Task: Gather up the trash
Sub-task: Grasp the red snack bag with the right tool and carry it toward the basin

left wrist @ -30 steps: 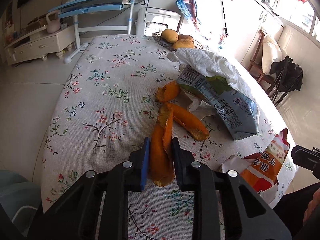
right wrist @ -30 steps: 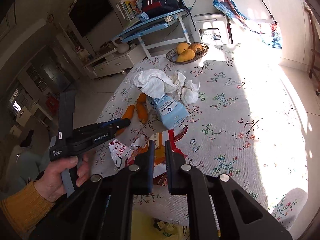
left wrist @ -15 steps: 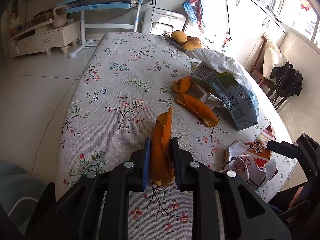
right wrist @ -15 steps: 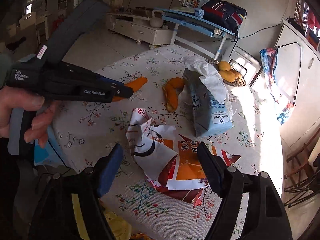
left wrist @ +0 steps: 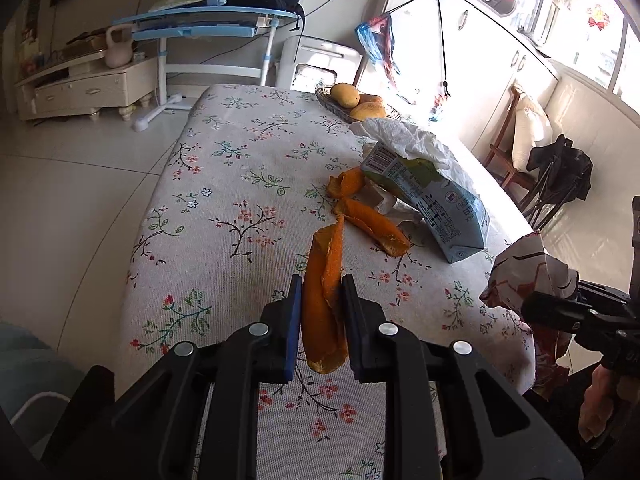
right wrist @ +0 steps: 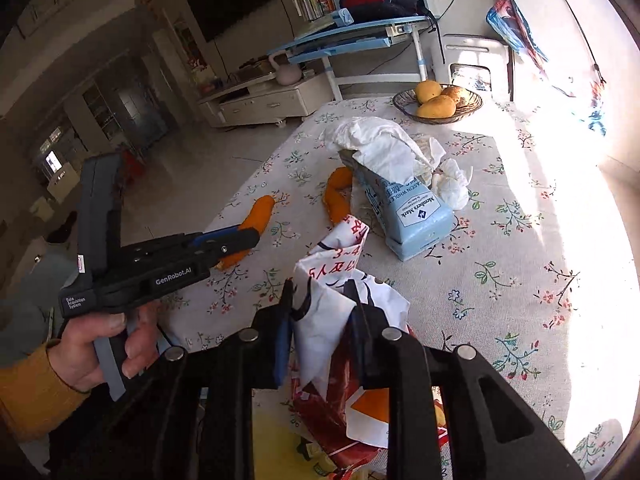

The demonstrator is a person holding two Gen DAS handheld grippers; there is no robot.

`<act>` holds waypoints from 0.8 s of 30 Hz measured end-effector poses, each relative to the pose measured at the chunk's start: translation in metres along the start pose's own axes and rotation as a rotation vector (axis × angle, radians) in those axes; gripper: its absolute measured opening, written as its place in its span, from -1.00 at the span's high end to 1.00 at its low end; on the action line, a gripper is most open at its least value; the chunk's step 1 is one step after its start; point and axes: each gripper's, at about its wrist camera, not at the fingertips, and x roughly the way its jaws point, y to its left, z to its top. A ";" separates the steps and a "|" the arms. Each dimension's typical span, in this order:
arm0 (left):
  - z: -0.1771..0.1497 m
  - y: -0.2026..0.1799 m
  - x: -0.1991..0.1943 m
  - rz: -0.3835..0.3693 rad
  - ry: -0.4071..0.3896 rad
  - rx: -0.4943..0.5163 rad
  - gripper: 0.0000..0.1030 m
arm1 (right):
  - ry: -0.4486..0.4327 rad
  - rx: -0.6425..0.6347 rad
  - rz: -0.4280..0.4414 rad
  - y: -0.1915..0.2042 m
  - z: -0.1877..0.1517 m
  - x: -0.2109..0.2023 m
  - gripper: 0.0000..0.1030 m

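Tongs, left (left wrist: 320, 300), clamp a curled orange fruit peel (left wrist: 324, 280); right tongs (right wrist: 322, 312), just closing, pinch a crumpled white-and-orange snack wrapper (right wrist: 340, 308) above the floral-clothed desk (right wrist: 500, 280).

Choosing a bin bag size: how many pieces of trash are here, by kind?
Orange peels: 2 (held peel, bent peel, perhaps two pieces)
White tissues: 2 (draped tissue, crumpled tissue)
Blue carton: 1
Snack wrapper: 1
Total: 6
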 end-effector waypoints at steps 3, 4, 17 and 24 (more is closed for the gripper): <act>-0.003 0.000 -0.009 -0.015 -0.019 -0.005 0.63 | -0.027 0.070 0.091 -0.002 -0.001 -0.010 0.52; -0.005 0.001 -0.012 -0.016 -0.023 -0.007 0.63 | -0.033 0.086 0.124 0.002 -0.003 -0.013 0.52; -0.033 0.007 -0.043 -0.032 -0.041 -0.030 0.63 | 0.195 0.055 0.280 0.071 -0.074 0.010 0.51; -0.050 0.002 -0.061 -0.047 -0.041 -0.014 0.63 | 0.315 0.009 0.204 0.087 -0.099 0.029 0.51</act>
